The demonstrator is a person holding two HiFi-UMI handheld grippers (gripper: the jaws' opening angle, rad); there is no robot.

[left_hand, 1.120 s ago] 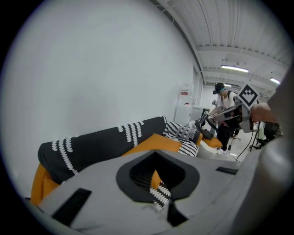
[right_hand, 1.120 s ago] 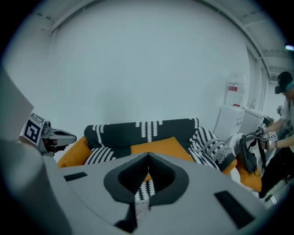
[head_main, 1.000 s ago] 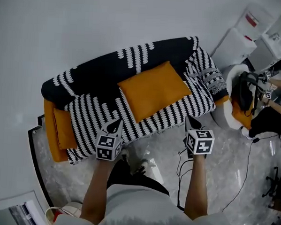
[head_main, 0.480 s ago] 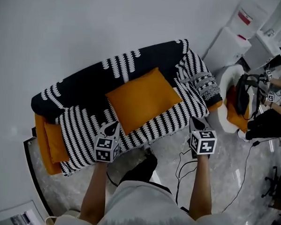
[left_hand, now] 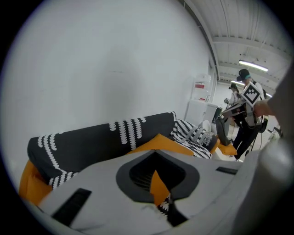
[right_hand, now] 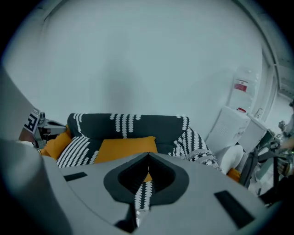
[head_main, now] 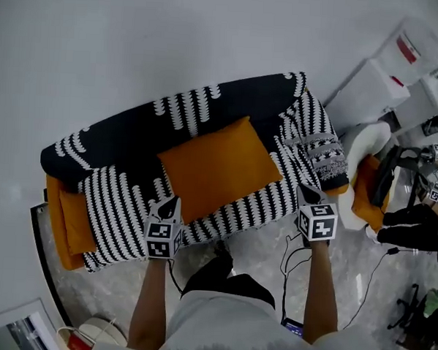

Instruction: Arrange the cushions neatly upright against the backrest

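A large orange cushion [head_main: 219, 167] lies flat on the middle of the seat of the sofa [head_main: 208, 108], which wears a black-and-white striped cover. A striped cushion [head_main: 119, 202] lies left of it, and a smaller orange cushion [head_main: 74, 214] sits at the sofa's left end. A patterned cushion [head_main: 319, 143] leans at the right armrest. My left gripper [head_main: 172, 202] is shut and empty over the seat's front edge. My right gripper [head_main: 304, 190], also shut and empty, hovers by the front right corner. The orange cushion [right_hand: 124, 147] shows beyond the right gripper [right_hand: 148, 158] and the orange cushion [left_hand: 170, 146] beyond the left gripper [left_hand: 156, 153].
A white dispenser [head_main: 370, 80] stands right of the sofa by the wall. A white chair with an orange seat and a black bag [head_main: 372, 179] is beside the right armrest. Another person [head_main: 421, 221] is at the far right. Cables [head_main: 295, 255] lie on the marble floor.
Both grippers have come forward to the sofa's front edge, still shut. The person's legs have stepped closer to the sofa. The cushions have not moved.
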